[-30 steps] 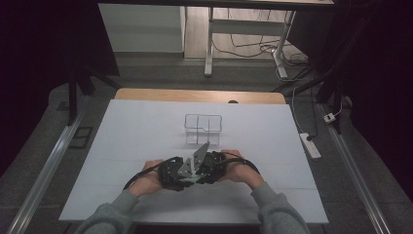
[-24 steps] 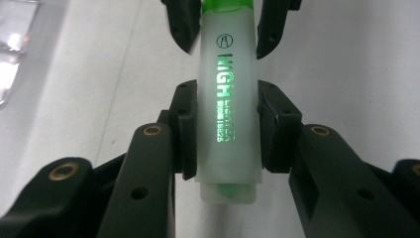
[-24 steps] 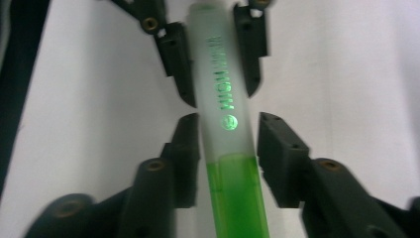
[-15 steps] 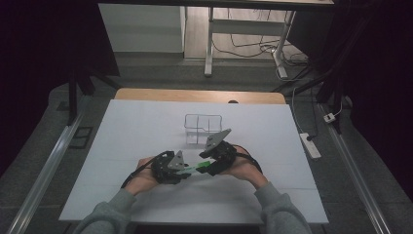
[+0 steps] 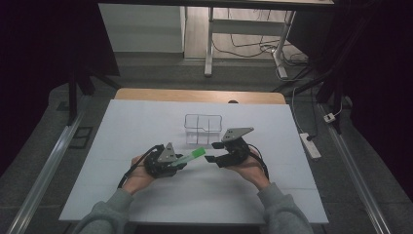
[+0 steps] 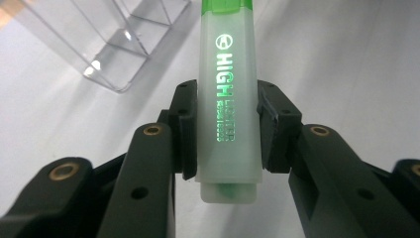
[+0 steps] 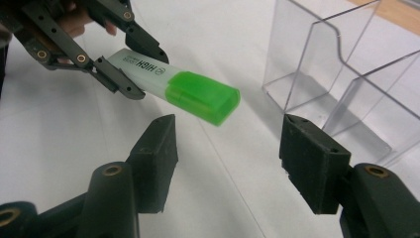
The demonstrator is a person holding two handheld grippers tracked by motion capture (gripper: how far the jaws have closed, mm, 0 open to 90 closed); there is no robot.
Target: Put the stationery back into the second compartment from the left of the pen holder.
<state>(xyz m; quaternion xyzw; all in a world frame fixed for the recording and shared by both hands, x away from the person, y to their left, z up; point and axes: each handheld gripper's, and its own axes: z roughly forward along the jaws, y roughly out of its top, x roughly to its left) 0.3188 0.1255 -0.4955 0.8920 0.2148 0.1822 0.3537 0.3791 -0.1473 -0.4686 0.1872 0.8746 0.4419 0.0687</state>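
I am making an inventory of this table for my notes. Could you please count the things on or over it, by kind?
Green highlighter pen with translucent white body: 1
Clear plastic organizer box with compartments: 1
Black two-jaw hand-held tool: 2, the left tool shut on the highlighter, the right tool open
Total: 4

Green-capped highlighter (image 5: 190, 156), tilted, above white table (image 5: 122, 126)

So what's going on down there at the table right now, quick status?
Left gripper shut on translucent green-capped highlighter. Right gripper open, jaws just opened, nothing between them. Clear plastic compartment organiser beyond, path unobstructed.
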